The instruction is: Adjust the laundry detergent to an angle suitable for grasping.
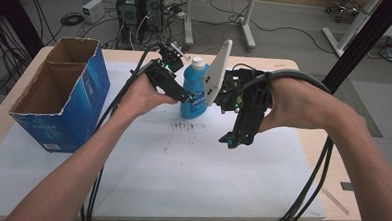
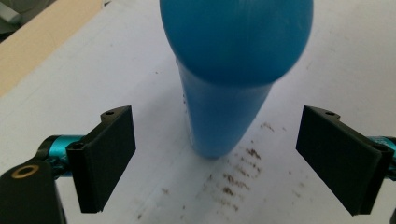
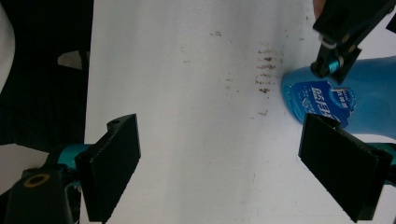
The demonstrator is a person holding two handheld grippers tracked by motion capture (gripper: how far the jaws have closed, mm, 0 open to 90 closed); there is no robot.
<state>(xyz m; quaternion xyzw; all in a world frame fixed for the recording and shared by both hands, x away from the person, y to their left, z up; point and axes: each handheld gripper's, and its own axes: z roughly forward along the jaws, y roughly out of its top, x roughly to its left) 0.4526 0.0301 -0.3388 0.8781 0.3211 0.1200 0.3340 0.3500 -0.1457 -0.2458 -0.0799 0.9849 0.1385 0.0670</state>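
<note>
Bottle, blue with a white cap, stands upright on the white mat near the table's far edge, its lower body partly hidden in the high view by the left gripper and by the grey plate of the right gripper. In the left gripper view its near part is a blur, and it stands between that gripper's wide-apart jaws without touching either. The right gripper, jaws also apart and holding nothing, hangs over the mat just right of the bottle; dark specks mark the mat before it, and an open box stands well to the left.
</note>
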